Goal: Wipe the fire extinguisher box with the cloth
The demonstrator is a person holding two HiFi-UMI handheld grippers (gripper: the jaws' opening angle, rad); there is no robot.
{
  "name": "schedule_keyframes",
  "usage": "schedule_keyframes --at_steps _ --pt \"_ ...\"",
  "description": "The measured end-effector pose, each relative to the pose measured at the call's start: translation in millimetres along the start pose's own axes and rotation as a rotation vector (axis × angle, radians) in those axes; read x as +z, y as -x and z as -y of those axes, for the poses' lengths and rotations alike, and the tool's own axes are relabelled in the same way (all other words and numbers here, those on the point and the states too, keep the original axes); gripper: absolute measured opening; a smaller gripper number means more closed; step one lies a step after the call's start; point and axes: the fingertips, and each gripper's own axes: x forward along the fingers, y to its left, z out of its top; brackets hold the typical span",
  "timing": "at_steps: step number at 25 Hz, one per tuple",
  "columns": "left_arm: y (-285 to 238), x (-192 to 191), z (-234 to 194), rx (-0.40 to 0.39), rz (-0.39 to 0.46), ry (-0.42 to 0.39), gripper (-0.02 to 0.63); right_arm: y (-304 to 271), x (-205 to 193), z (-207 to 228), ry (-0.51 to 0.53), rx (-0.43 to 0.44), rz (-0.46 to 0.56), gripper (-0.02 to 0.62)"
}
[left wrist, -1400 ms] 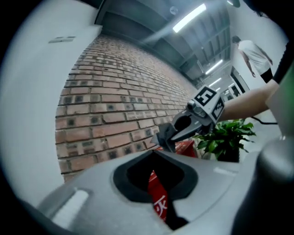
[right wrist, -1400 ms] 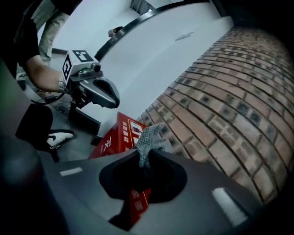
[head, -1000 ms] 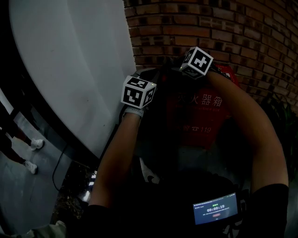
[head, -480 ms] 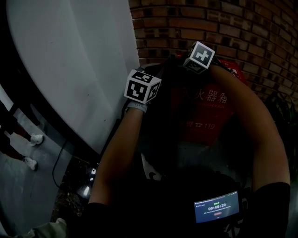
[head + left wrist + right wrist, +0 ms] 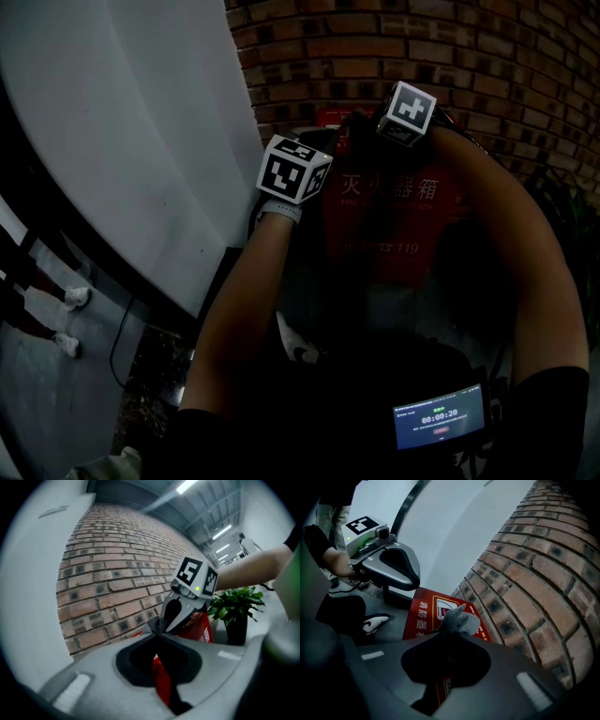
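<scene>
The red fire extinguisher box (image 5: 389, 220) stands against the brick wall (image 5: 487, 56). My right gripper (image 5: 457, 631) pinches the grey cloth (image 5: 460, 618) over the box's top face. My left gripper (image 5: 157, 633) hovers alongside, jaws closed on nothing.

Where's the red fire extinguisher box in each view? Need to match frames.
Head view: fire extinguisher box centre, against the brick wall.
Left gripper view: box low centre, through the jaws' opening.
Right gripper view: box centre-left, behind the cloth.
Shared landmark: brick wall.
</scene>
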Motion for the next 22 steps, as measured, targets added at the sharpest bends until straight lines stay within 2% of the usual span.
schedule_keyframes --at_steps 9,15,22 --pt "-44 21 54 -0.053 -0.05 -0.048 -0.002 45 -65 12 -0.056 -0.029 -0.01 0.025" --pt "-66 42 88 -0.071 -0.039 -0.072 0.0 77 -117 22 -0.081 -0.069 -0.048 0.026" --pt "-78 64 125 -0.105 -0.015 -0.103 0.0 107 -157 24 -0.095 -0.091 -0.077 0.026"
